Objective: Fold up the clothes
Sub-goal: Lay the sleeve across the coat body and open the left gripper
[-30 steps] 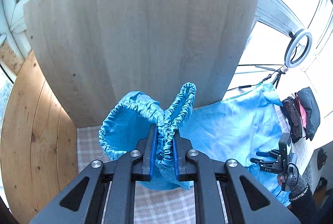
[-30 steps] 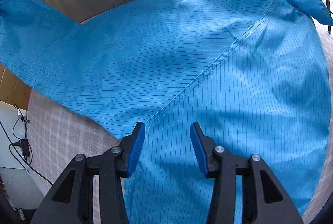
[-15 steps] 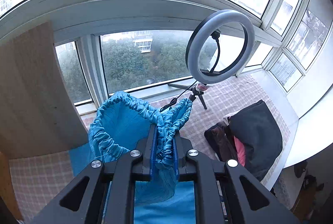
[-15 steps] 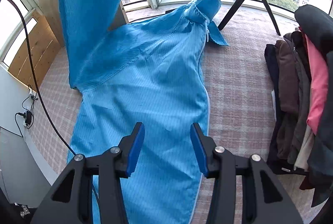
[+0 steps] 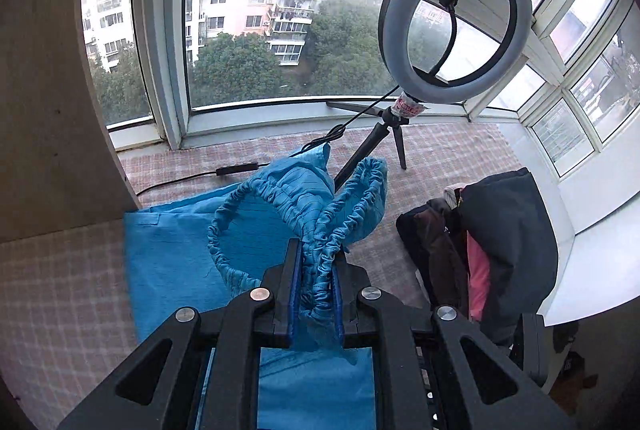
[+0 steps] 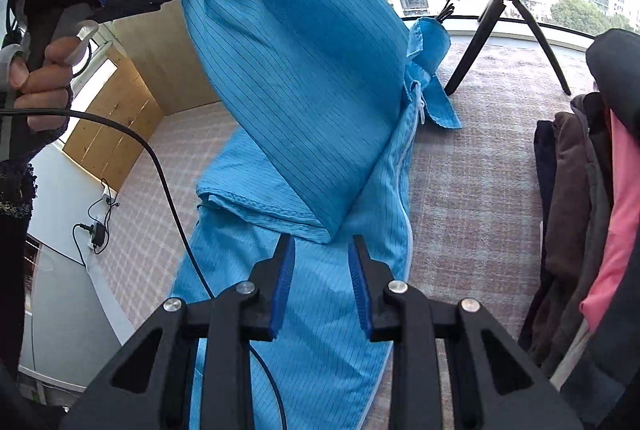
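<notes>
- Progress: early. The blue garment lies spread on the checked surface; one sleeve is lifted over the body, not yet laid down. Remaining folds are all outstanding
- Left gripper: jaws clamped on the elastic cuff of the sleeve, holding it above the garment
- Right gripper: jaws have just been closing, yet stand apart with nothing between them; the sleeve's lower fold lies just ahead of the fingertips
- A pile of dark clothes waits to the right
</notes>
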